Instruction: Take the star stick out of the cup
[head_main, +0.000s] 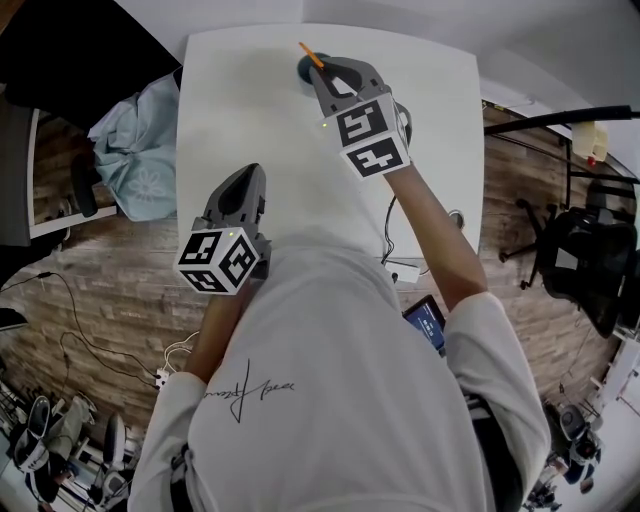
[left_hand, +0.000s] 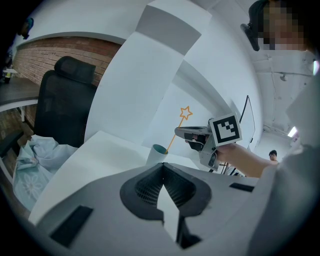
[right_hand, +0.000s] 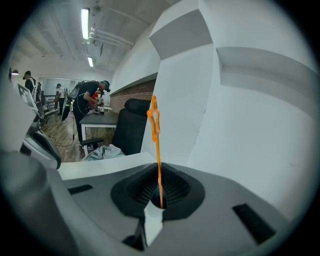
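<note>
While the right gripper (head_main: 328, 75) pinches the star stick (head_main: 311, 55) just above the cup (head_main: 304, 70), the stick's foot sits inside, so the grasp looks made. Next, I'd say, a straight lift clear of the rim. The left gripper (head_main: 243, 175), well back from the cup, is closed on nothing.

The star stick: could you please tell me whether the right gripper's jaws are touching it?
Touching. In the right gripper view the jaws of the right gripper are closed on the star stick, which rises from their seam.
</note>
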